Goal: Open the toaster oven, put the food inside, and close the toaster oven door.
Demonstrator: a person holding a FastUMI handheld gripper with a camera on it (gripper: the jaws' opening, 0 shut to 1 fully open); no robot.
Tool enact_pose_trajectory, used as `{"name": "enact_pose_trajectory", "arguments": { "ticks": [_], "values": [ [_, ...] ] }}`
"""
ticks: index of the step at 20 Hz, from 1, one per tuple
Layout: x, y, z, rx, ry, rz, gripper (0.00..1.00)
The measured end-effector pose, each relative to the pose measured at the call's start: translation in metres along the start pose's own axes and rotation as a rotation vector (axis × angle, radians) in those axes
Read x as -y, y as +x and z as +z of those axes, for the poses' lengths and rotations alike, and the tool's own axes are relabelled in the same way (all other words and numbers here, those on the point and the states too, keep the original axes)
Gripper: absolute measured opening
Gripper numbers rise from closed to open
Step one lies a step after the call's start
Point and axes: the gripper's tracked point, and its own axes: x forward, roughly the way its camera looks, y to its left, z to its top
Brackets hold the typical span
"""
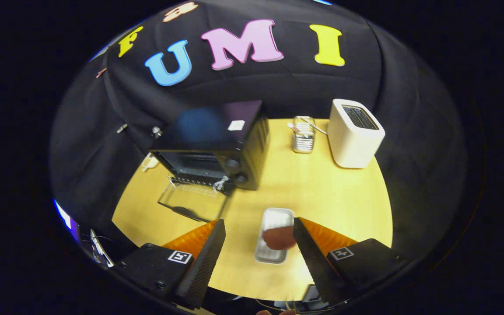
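The gripper [258,225] hangs above the near part of the table with its two fingers spread wide and nothing held between them. The right finger's tip [301,229] overlaps the right edge of a small metal tray [274,218], which lies on the wood between the fingers, closer to the right one. On that tray sits one piece of reddish-brown food [278,238] (too blurred to say what kind), at its middle, just beside the right fingertip; whether the finger actually touches tray or food I cannot tell. The surface is a pale yellow wooden table [330,197], and black cloth [81,153] drapes around it on the left, far and right sides as the booth wall. Far and to the left stands one black toaster oven [217,140], its glass door [190,203] dropped open and lying flat toward us, a wire rack showing at the mouth, and two round knobs [233,164] stacked on the right of its front. Count the rest: one white pop-up toaster [352,135] at the far right, slots up, and one small ribbed metal holder [303,135] between the oven and that toaster, near the far edge. So, one tray, one piece of food, one oven, one toaster, one holder.
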Motion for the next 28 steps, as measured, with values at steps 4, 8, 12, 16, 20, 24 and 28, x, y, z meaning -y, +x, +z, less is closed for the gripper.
{"name": "enact_pose_trajectory", "arguments": {
  "ticks": [4,8,12,16,20,24,28],
  "values": [
    [0.039,0.033,-0.027,-0.171,0.128,0.080,0.98],
    [0.062,0.065,-0.038,-0.307,0.239,0.163,0.95],
    [0.059,0.095,-0.050,-0.423,0.294,0.256,0.74],
    [0.055,0.108,-0.067,-0.525,0.277,0.311,0.49],
    [0.050,0.099,-0.063,-0.484,0.289,0.357,0.17],
    [0.056,0.082,-0.053,-0.392,0.268,0.302,0.17],
    [0.035,0.052,-0.028,-0.257,0.284,0.277,0.17]
  ]
}}
